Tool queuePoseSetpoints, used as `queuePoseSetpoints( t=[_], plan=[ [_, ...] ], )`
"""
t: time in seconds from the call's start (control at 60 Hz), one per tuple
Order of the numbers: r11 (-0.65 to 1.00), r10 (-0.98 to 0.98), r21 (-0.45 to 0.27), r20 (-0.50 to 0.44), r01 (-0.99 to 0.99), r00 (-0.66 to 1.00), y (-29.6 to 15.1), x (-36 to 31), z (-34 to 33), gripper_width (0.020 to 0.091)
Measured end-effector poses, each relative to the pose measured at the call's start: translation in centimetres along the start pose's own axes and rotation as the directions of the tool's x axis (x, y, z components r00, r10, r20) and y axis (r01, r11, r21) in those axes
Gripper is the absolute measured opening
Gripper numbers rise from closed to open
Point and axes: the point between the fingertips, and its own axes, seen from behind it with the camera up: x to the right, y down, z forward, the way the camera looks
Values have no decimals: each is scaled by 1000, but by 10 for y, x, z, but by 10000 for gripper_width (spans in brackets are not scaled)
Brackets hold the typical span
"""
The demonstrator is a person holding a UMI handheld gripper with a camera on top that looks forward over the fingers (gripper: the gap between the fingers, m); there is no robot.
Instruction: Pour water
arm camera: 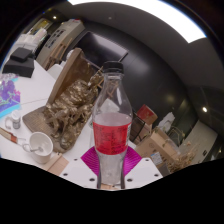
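A dark ceiling with one long bright light strip (150, 10) fills the top of the frame, and the whole scene sits tilted; a white table (30, 95) runs down the left side; one clear plastic bottle (111, 125) stands in the centre of the frame, upright along the gripper's axis, its neck open at the top and red liquid filling roughly its lower half; the gripper (110, 168) holds it at the bottom centre, both fingers pressed against the base, with one magenta pad (92, 160) showing at its lower left and the other hidden behind the bottle; one white cup (40, 143) rests on the table at the lower left, well apart from the bottle; one crumpled golden-brown heap (75, 100) lies left of centre; cardboard boxes (160, 140) cluster at the right, too jumbled to count
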Motion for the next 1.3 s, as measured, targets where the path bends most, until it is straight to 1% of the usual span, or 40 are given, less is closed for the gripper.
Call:
queuePoseSetpoints(
  t=[0.05,0.117,0.217,0.417,0.683,0.717,0.767,0.817,0.9,0.933,0.967,1.033,1.067,1.1,1.2,1.3],
  plan=[
    [987,162,-29,53,-161,985,9,-5,0,254],
    [944,329,-73,99,-322,939,23,-18,0,254],
    [883,469,-106,159,-457,869,46,-36,6,255],
    [836,548,-148,220,-528,807,88,-74,17,255],
    [818,575,-168,232,-550,785,121,-99,24,262],
    [817,576,-144,231,-558,784,118,-96,23,280],
    [813,582,-135,230,-566,780,120,-95,21,312],
    [804,593,-132,222,-579,774,122,-95,19,365],
    [787,617,-144,215,-600,757,124,-92,14,446],
    [778,628,-162,215,-607,748,126,-95,12,476],
    [769,639,-182,211,-613,740,128,-96,9,552],
    [754,656,-204,205,-624,726,129,-95,1,781],
    [749,662,-213,196,-628,724,128,-93,-4,848],
    [747,664,-222,184,-627,725,128,-90,-11,863],
    [751,654,-249,152,-612,741,122,-82,-40,855],
    [758,640,-267,132,-595,757,106,-75,-88,853]
  ],
)
